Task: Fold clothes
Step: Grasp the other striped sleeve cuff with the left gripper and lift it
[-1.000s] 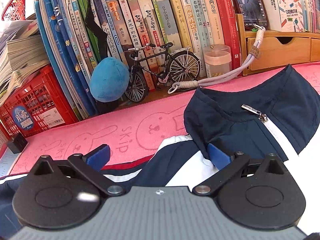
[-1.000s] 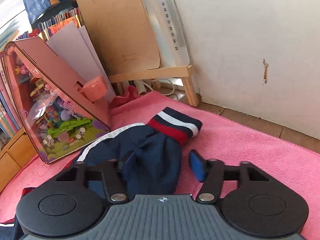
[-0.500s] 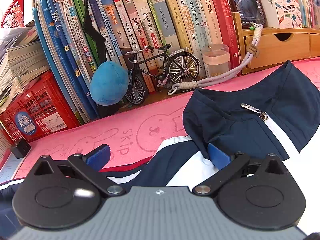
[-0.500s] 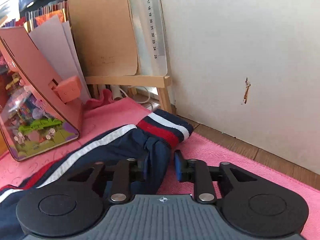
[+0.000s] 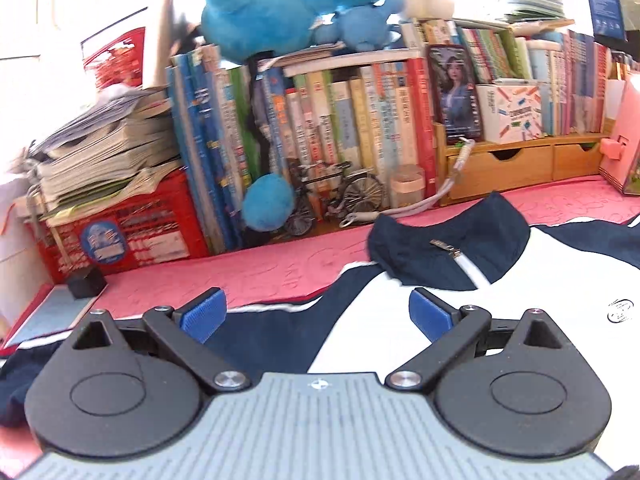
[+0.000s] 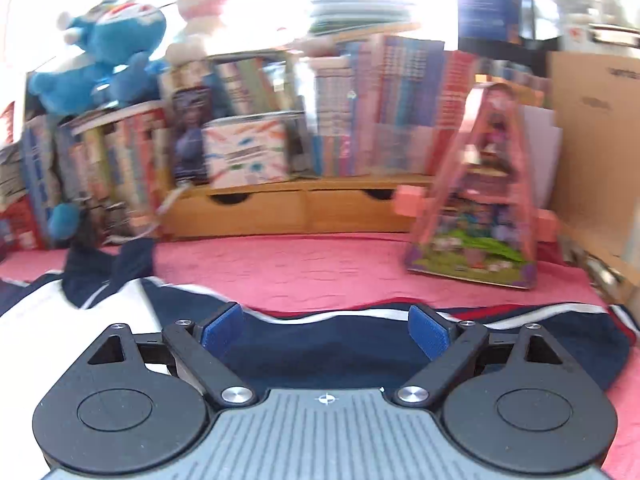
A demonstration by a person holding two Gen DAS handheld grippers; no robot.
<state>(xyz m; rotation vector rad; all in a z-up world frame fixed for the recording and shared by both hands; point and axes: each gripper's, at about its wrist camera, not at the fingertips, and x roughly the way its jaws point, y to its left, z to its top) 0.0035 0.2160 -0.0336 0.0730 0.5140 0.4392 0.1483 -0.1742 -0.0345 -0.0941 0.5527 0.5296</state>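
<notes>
The jacket (image 5: 420, 320) lies on the mat (image 5: 260, 276) — books (image 5: 340, 128) stand behind it at twelve o'clock, a crate (image 5: 132, 228) at ten, drawers (image 5: 516, 164) at two — plush toys (image 5: 296, 4) on top.

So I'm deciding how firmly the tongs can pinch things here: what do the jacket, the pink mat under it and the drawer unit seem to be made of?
Jacket: looks like smooth, thin woven fabric in navy and white, probably synthetic; it drapes softly and has a metal-looking zipper pull.
Pink mat: soft textile, towel-like, with a faintly embossed pattern.
Drawer unit: light wood or bamboo, matte, with cut-out grips.
</notes>
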